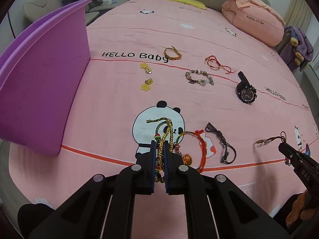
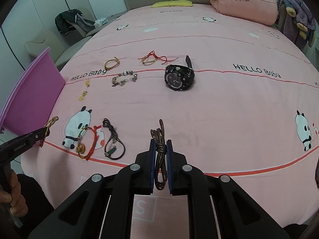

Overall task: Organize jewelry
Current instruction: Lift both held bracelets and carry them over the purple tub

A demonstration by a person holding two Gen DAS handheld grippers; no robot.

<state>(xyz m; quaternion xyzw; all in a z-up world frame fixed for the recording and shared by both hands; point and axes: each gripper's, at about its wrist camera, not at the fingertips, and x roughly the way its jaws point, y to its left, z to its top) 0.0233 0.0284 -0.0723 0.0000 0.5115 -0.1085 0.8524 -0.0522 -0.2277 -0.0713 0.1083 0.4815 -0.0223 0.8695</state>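
A: Which step are we at?

B: A pickup, I'd judge. The left tongs [image 1: 159, 145] are pinched nearly closed on a gold braided bracelet [image 1: 164, 137], lower centre of the left view, its loop sticking out past the tips over the panda print. The right tongs [image 2: 161, 147] are clamped just as tight on a brown cord bracelet [image 2: 160, 139], lower centre of the right view.

A: Next move?

B: Probably carrying both to the purple bin [image 1: 45, 83], which fills the left side of the left view. Each bracelet hangs loose, so it needs a steady carry and a release only once it is over the rim.

A: What's left on the bed?

B: Plenty on the pink bedspread [image 2: 229, 109]: a black watch [image 2: 179, 77] centre, a bead bracelet [image 2: 124, 77] left of it, red strings [image 2: 155, 58] above, a rainbow-and-orange bracelet [image 2: 89, 141] and a dark cord [image 2: 113, 141] lower left, yellow charms [image 1: 146, 75] near the bin.

A: The room?

B: A pink pillow [image 2: 243, 2] at upper right, a chair with dark clothes [image 2: 69, 21] at upper left.
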